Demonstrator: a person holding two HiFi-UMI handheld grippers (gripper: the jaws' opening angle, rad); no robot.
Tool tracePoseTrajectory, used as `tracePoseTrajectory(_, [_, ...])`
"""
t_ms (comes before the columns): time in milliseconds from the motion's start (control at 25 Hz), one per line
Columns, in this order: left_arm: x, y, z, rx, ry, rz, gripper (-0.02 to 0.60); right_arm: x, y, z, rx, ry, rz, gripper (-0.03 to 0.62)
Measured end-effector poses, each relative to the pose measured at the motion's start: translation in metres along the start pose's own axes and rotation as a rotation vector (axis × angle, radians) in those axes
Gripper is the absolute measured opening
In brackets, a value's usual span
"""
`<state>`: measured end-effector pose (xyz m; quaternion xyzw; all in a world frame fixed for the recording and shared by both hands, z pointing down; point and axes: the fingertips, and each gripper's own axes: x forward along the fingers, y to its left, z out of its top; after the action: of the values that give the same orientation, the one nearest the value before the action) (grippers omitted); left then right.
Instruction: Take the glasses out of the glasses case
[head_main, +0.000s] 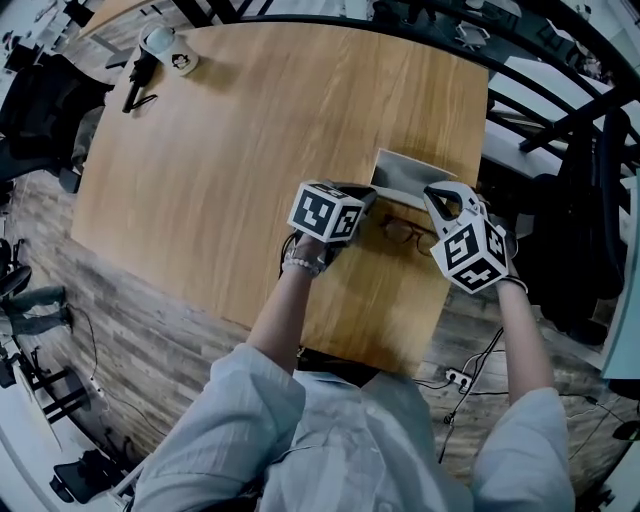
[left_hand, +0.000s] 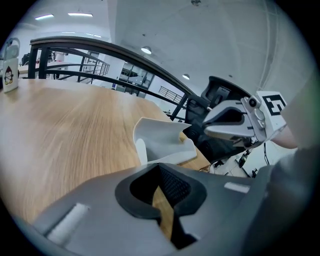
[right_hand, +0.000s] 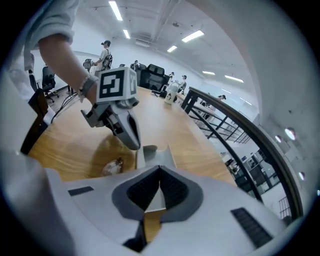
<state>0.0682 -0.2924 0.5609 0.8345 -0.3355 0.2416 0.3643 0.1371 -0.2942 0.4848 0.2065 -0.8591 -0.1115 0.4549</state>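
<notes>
Glasses (head_main: 403, 233), seemingly thin-rimmed, beside smooth grey case (head_main: 402, 175)

In the head view the left gripper (head_main: 362, 197) and the right gripper (head_main: 436, 196) cover the near edge of the glasses case (head_main: 405, 172) and part of the glasses (head_main: 403, 234). In the right gripper view the glasses are only a smeared blur at eight o'clock of its jaws. The print on the mug (head_main: 180, 57) at the table's (head_main: 250, 150) eleven o'clock corner is too small to read.
</notes>
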Motion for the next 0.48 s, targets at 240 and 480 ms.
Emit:
tracePoseTrajectory(240, [0.0, 0.0, -0.001, 0.008, 0.007, 0.003, 0.003, 0.018, -0.039, 0.007, -0.037, 0.021, -0.05, 0.002])
tracePoseTrajectory(480, [0.0, -0.001, 0.002, -0.021, 0.001, -0.02, 0.003, 0.039, -0.058, -0.003, -0.039, 0.084, -0.064, 0.002])
